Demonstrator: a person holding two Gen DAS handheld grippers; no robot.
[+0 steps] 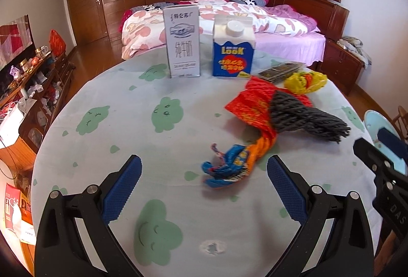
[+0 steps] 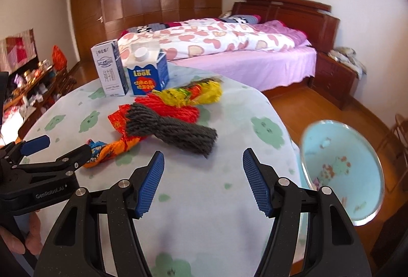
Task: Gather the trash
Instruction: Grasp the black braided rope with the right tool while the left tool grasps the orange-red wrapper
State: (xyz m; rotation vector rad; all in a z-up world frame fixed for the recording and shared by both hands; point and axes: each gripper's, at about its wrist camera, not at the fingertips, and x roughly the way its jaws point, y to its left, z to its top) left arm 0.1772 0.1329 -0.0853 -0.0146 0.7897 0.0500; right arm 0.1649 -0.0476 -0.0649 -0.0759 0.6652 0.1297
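While both my fingers point(image 1: 204, 187) point(image 2: 202, 182) hang released, the grey knit roll point(image 2: 170, 131) overlaps the orange wrapper point(image 2: 114, 148); grabbing it risks dragging both.

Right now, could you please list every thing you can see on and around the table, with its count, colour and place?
grey milk carton: one, grey-white, upright at table's far side.
blue carton: one, blue with white cap, upright beside the grey one.
grey wrapper: one, dark grey, lying on the red wrapper.
red wrapper: one, red, mid-table.
orange-blue wrapper: one, twisted, nearest the grippers.
yellow wrapper: one, yellow, right of the blue carton.
basin: one, light blue, beside the table's right edge.
table: one, pale cloth with green clouds.
bed: one, pink bedding, behind.
left hand-held gripper: one, black and blue, open.
right hand-held gripper: one, open.
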